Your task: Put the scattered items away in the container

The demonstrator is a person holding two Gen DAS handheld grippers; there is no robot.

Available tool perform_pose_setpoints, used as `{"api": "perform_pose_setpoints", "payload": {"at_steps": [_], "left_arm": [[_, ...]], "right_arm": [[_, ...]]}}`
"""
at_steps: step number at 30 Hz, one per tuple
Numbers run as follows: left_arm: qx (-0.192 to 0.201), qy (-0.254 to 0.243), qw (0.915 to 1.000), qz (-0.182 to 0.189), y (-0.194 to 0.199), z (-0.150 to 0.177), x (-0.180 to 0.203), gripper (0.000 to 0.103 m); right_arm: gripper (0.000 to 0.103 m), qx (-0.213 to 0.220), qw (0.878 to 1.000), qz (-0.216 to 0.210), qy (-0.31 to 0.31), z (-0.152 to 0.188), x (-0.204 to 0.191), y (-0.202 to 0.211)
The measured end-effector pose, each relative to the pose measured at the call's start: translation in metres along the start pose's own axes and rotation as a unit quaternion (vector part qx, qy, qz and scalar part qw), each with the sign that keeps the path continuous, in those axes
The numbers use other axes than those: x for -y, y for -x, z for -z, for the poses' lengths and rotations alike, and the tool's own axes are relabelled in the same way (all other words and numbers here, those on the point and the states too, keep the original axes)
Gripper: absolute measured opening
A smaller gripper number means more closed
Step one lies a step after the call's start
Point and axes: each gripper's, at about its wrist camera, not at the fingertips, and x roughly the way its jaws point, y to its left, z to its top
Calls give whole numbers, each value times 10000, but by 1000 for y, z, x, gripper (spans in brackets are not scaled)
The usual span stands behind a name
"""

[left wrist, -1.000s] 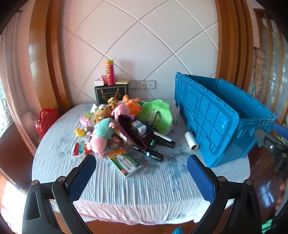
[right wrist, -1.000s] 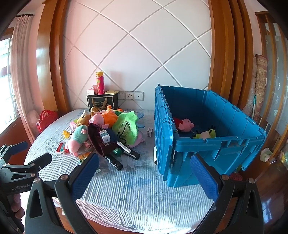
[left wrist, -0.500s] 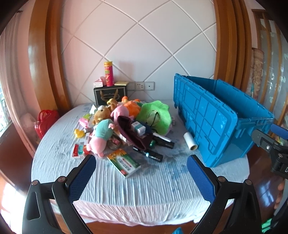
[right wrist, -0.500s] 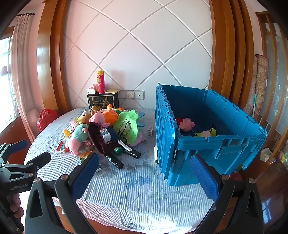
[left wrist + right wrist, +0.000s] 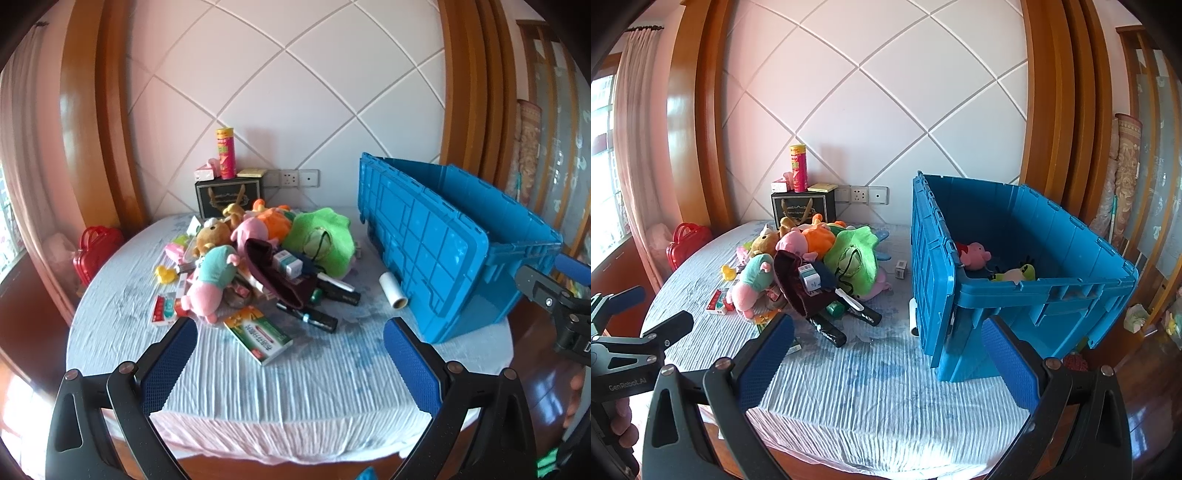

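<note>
A pile of plush toys (image 5: 258, 240), boxes and black markers (image 5: 314, 317) lies on the round table, also in the right wrist view (image 5: 812, 266). A green box (image 5: 258, 338) lies nearest me and a white roll (image 5: 393, 295) rests beside the blue crate (image 5: 443, 251). The crate (image 5: 1034, 295) holds a pink pig plush (image 5: 975, 256) and a green plush (image 5: 1015, 273). My left gripper (image 5: 288, 354) is open and empty, short of the table's front edge. My right gripper (image 5: 886, 350) is open and empty, in front of the crate's near corner.
A black gift box (image 5: 227, 195) with a snack can (image 5: 226, 153) stands at the back by the wall. A red bag (image 5: 96, 251) sits left of the table. The table (image 5: 295, 387) has a striped cloth. Wooden floor lies at the right.
Both grippers have drifted slightly closer to the table; the pile and crate look a little larger. Nothing on the table has moved.
</note>
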Motion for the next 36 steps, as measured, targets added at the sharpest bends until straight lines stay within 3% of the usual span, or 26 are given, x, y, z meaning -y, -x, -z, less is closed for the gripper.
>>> {"api": "perform_pose_setpoints", "payload": {"at_steps": [13, 23, 30, 36], "left_arm": [[88, -12, 10000, -29, 7, 7, -14, 102], [-75, -70, 9999, -108, 0, 21, -34, 102], [-359, 5, 9989, -306, -30, 26, -50, 102], [-828, 161, 9954, -445, -84, 33, -63, 102]], "right_arm": [[103, -17, 10000, 4, 44, 4, -16, 5], [103, -104, 9999, -32, 58, 13, -37, 2], [103, -308, 9992, -124, 238, 13, -54, -20], [103, -614, 9971, -264, 365, 14, -60, -76]]}}
